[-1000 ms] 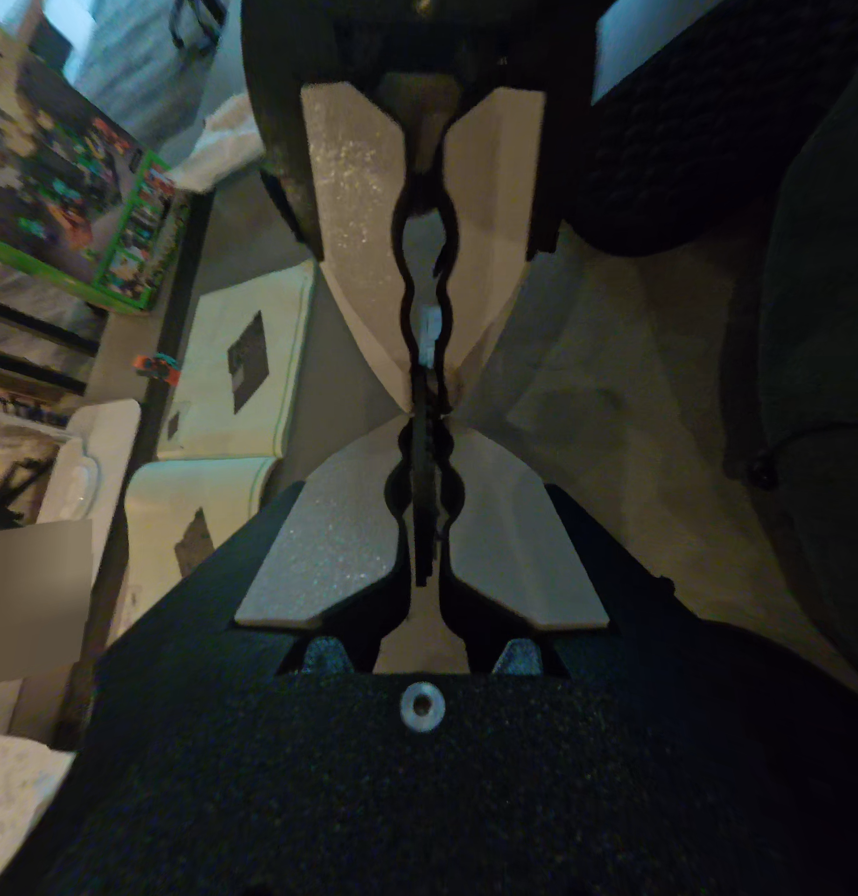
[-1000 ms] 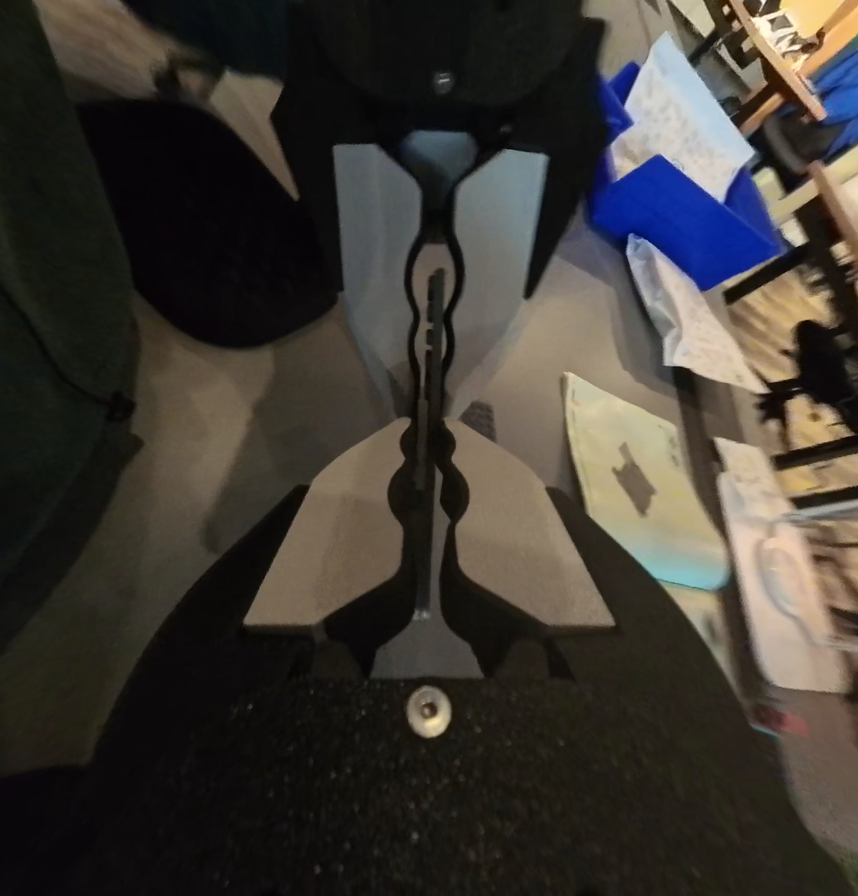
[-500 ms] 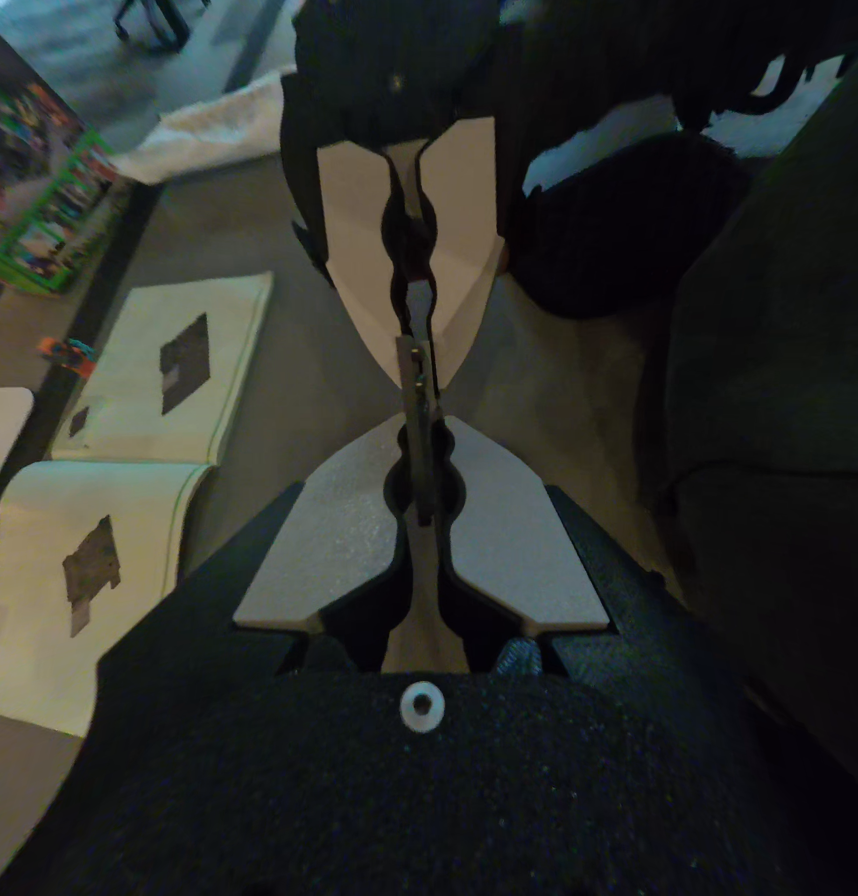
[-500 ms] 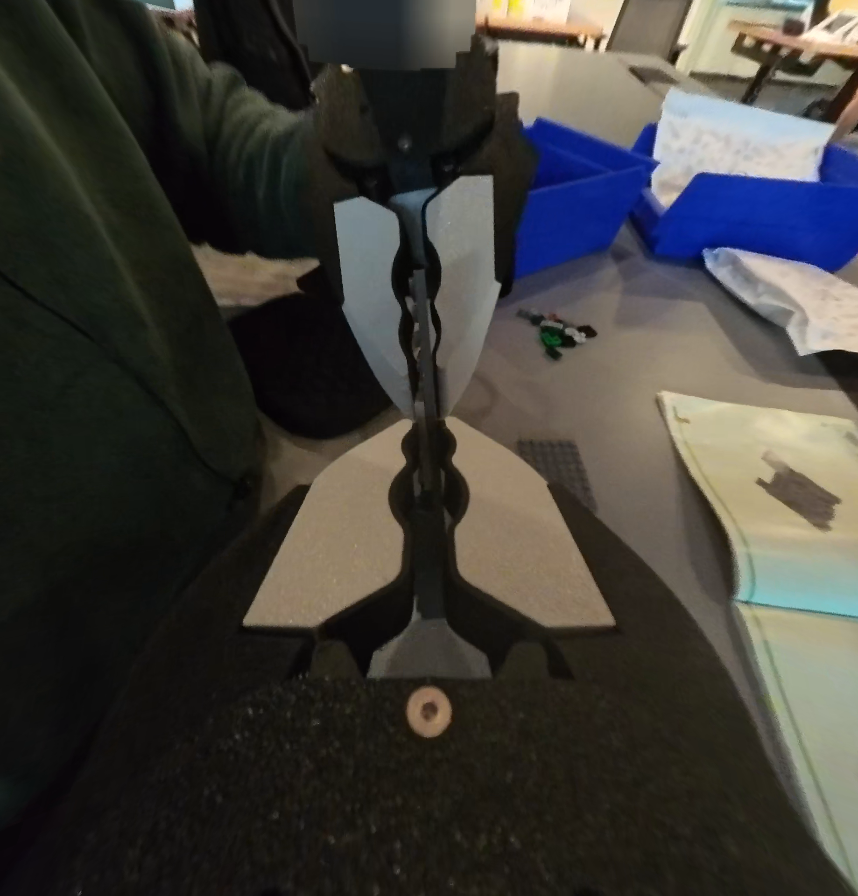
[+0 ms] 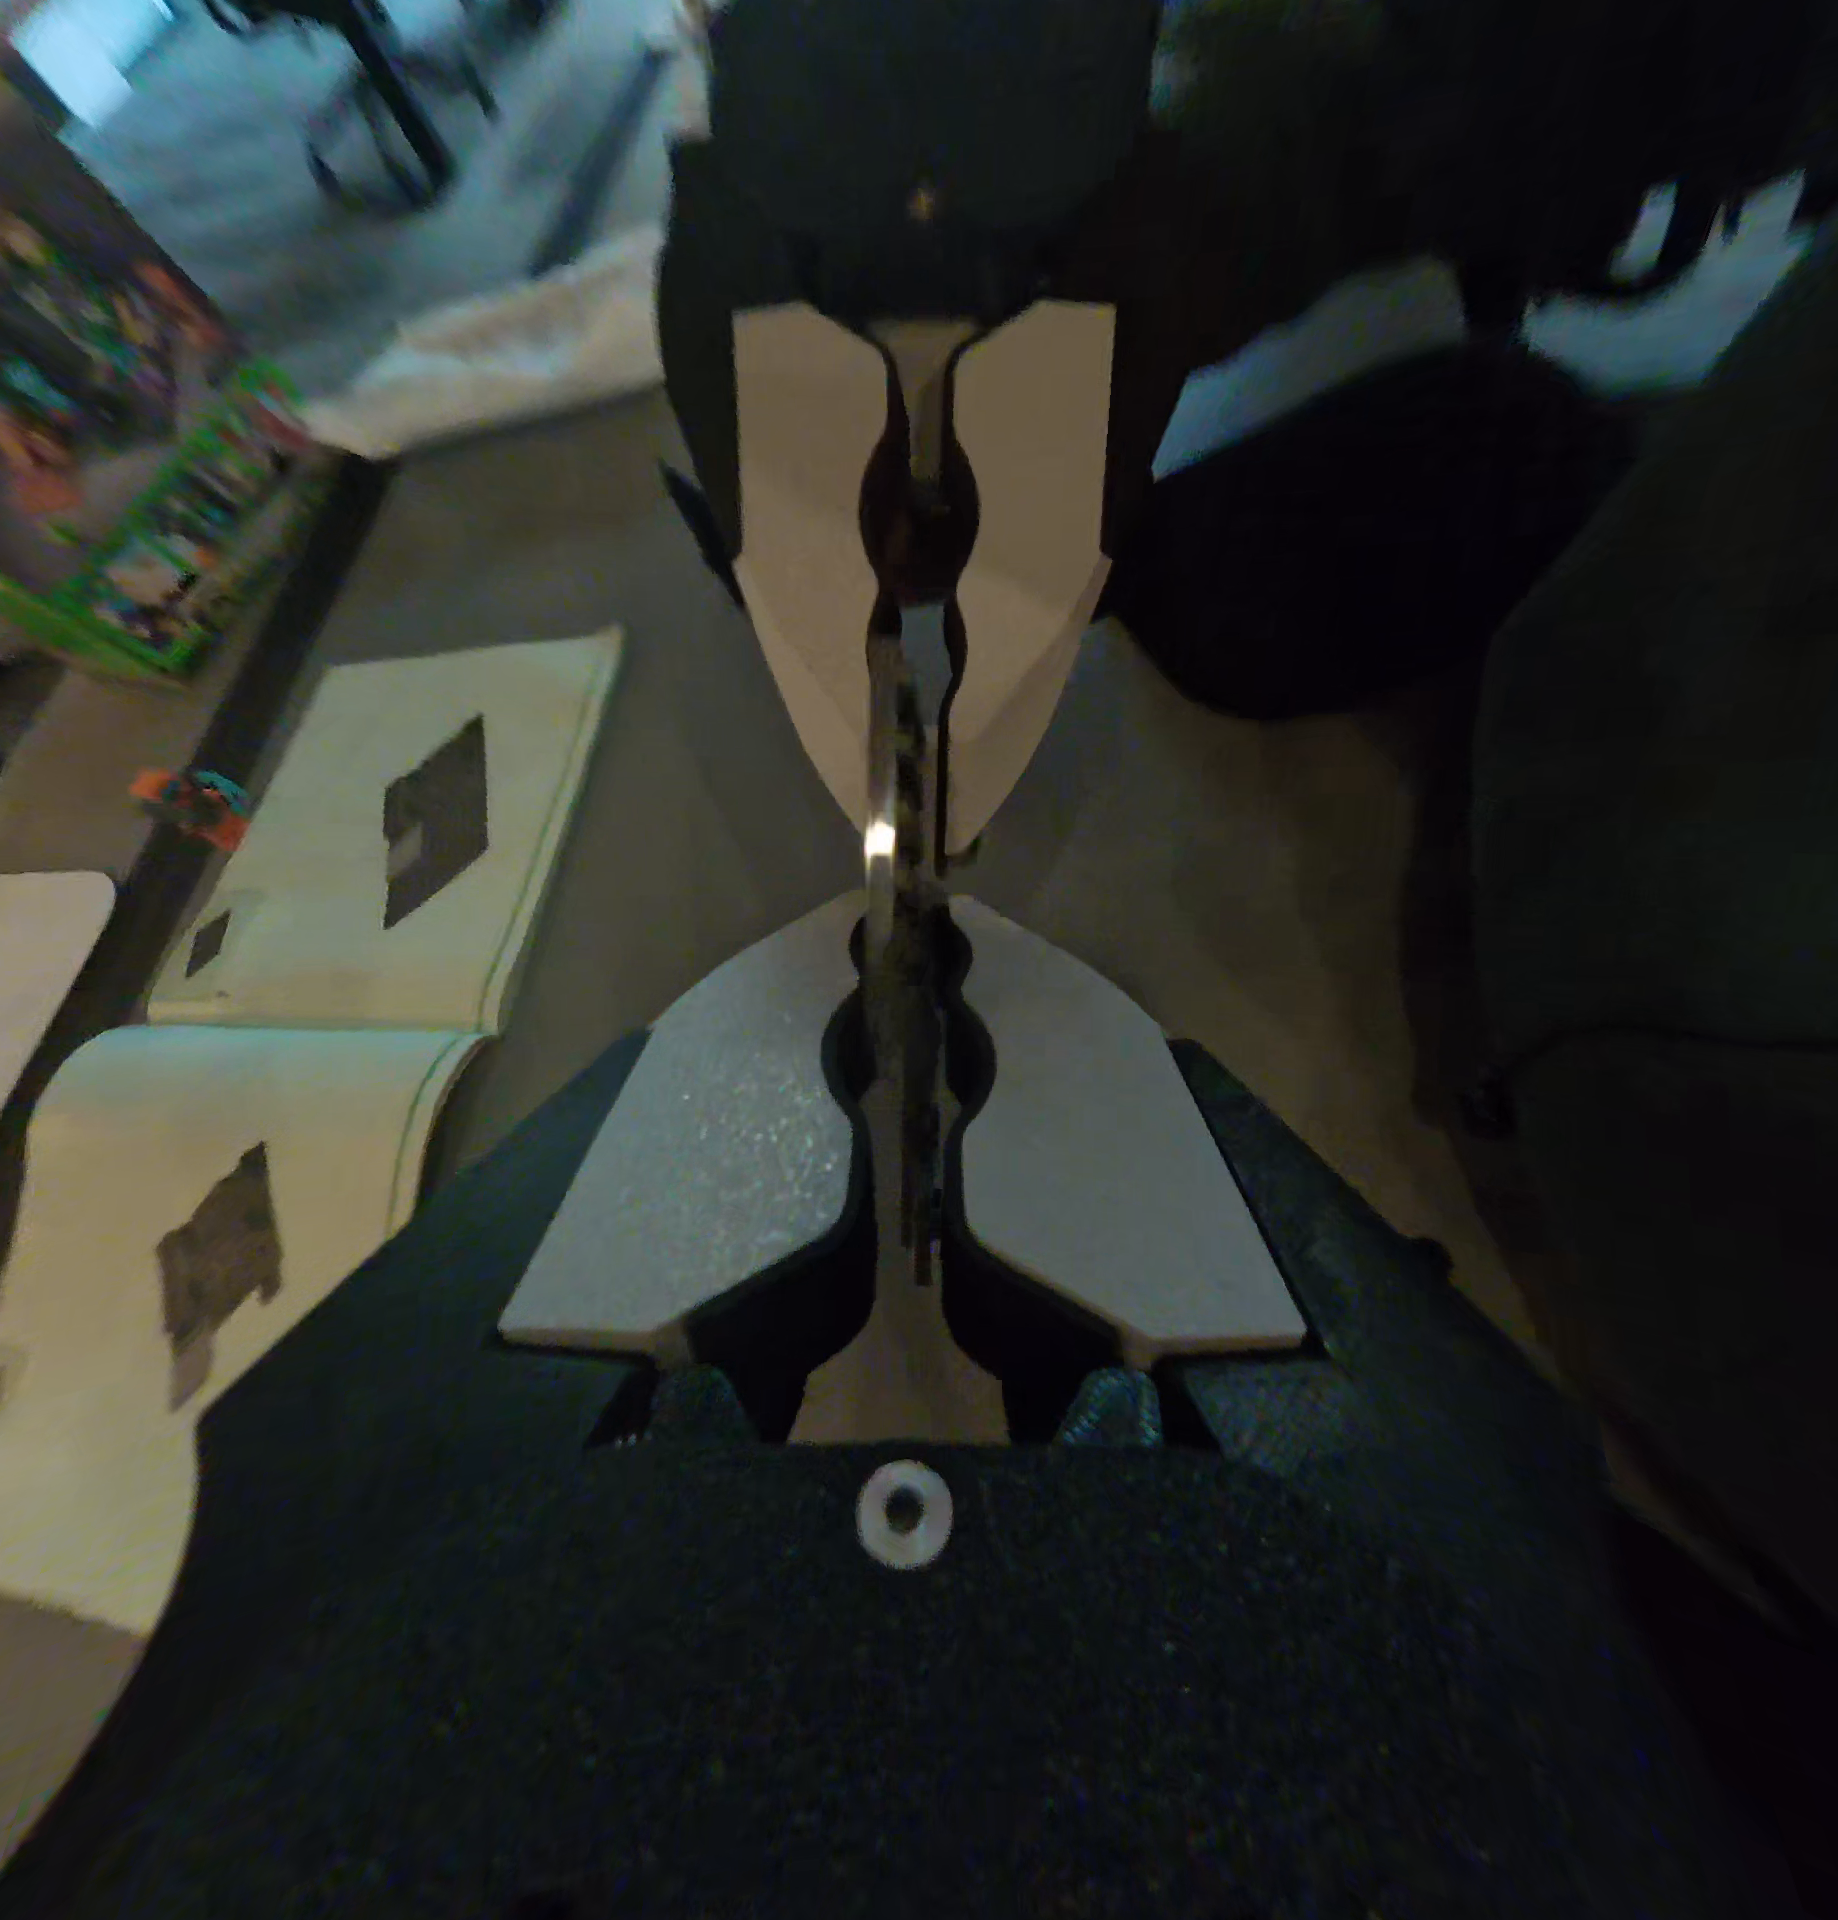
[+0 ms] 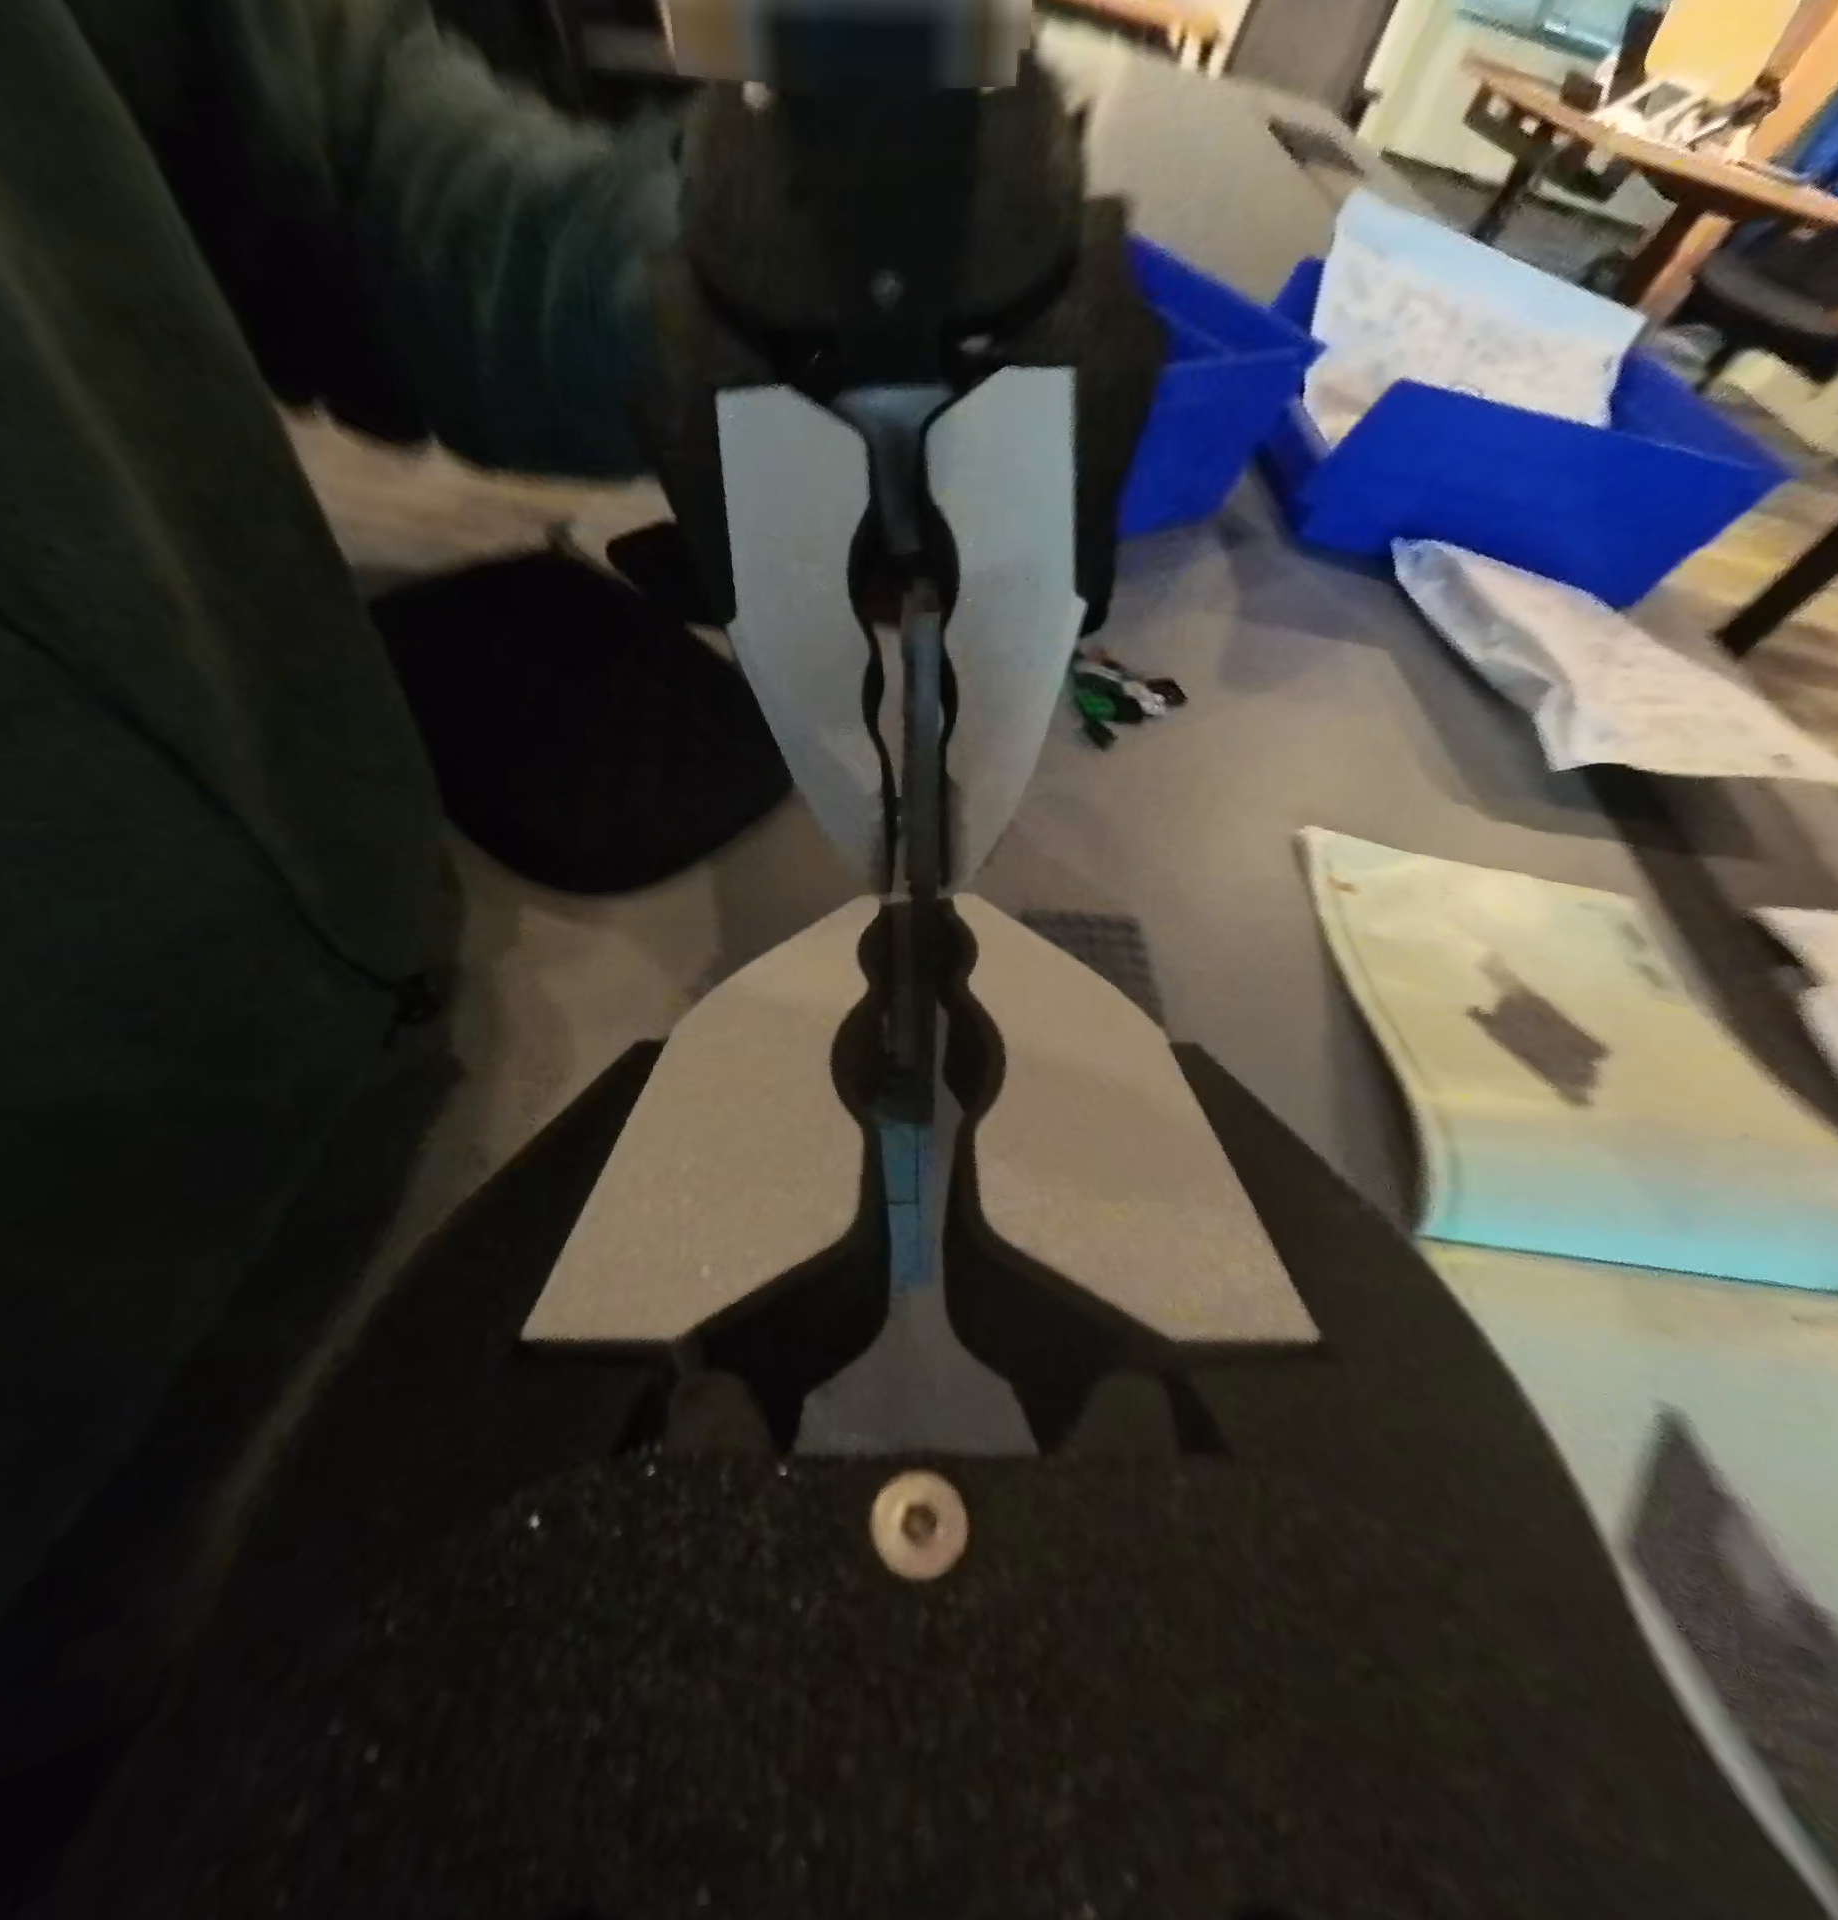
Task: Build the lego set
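Observation:
A thin dark lego plate [image 5: 899,1039] is seen edge-on, with studs along one side. My left gripper [image 5: 904,920] is shut on its near end. My right gripper [image 5: 920,847] faces it tip to tip from above in that view and is shut on the far end. In the right wrist view the same plate [image 6: 910,1039] looks dark and bluish. It runs from my right gripper [image 6: 913,920] into the left gripper [image 6: 910,883] opposite. Both are held above the grey table [image 5: 603,540]. How the plate's parts join is hidden between the pads.
An open instruction booklet [image 5: 375,831] lies to the left, also seen in the right wrist view [image 6: 1517,1039]. A lego box [image 5: 115,499], a small orange and teal model [image 5: 193,800], loose bricks [image 6: 1112,696], a grey plate [image 6: 1091,956], blue bins [image 6: 1517,488] and white bags [image 6: 1621,675] surround. A person's dark green garment [image 6: 115,727] is close. Only a small space, under 4 cm, lies between the two pairs of fingers.
Both grippers have tilted up from looking down at the table to a flatter view. They stay tip to tip with the plate between them. The booklet has shifted in both views.

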`<control>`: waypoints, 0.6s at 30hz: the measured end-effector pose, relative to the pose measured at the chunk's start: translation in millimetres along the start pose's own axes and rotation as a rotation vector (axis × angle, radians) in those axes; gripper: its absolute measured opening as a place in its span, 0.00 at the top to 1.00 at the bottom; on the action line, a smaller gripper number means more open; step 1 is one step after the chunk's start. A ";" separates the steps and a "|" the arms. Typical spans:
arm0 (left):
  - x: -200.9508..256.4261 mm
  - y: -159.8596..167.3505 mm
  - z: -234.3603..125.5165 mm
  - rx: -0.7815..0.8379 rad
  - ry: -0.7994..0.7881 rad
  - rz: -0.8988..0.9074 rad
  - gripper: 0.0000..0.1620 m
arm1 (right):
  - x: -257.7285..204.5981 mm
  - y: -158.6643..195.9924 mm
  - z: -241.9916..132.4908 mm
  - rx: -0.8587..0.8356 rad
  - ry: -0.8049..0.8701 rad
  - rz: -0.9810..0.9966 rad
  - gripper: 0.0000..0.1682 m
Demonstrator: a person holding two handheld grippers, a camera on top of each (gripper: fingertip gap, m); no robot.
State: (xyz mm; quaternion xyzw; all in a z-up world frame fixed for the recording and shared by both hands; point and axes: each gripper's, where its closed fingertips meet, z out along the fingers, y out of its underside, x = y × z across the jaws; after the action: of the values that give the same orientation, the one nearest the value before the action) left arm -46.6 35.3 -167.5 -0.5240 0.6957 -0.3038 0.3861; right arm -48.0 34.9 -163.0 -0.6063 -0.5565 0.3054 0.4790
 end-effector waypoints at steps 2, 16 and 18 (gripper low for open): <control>-0.6 0.4 0.0 0.067 -0.010 -0.052 0.90 | 1.0 -0.1 -1.9 0.066 -0.022 0.067 0.97; 3.3 -11.1 -6.4 0.236 0.025 -0.229 0.96 | -2.4 -14.2 -2.8 0.265 -0.085 0.183 0.96; 4.7 -8.8 -5.3 0.213 0.029 -0.216 0.96 | -2.9 -11.9 -2.2 0.220 -0.088 0.178 0.96</control>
State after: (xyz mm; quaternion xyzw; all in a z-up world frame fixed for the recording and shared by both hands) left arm -47.5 28.6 -158.5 -0.5472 0.6048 -0.4233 0.3945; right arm -51.1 30.6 -151.8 -0.5832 -0.4840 0.4322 0.4888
